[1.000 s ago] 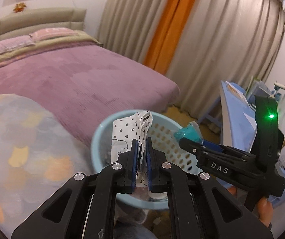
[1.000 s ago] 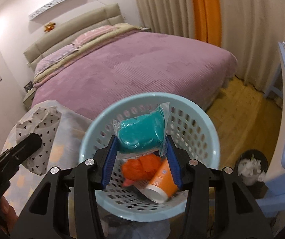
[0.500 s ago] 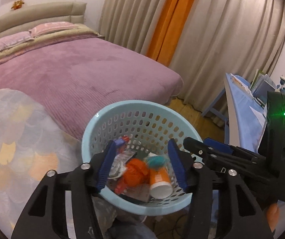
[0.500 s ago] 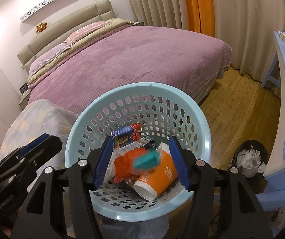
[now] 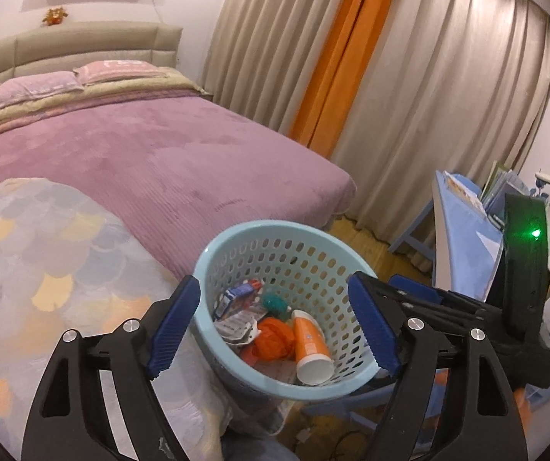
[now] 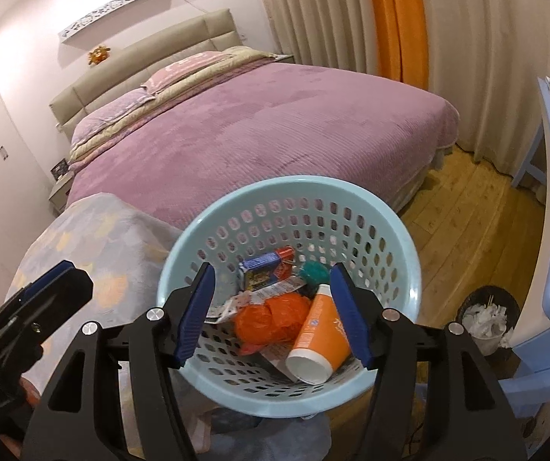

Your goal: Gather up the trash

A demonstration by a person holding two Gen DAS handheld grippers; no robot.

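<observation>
— Where's the orange cup?
— I see it lying in the light-blue basket, white mouth toward me, tilted. My left gripper and right gripper are both spread, empty.

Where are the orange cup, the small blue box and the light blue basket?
orange cup (image 6: 323, 336), right wrist view, its side.
small blue box (image 6: 265, 269), right wrist view, its face.
light blue basket (image 6: 409, 265), right wrist view, its rim.
</observation>
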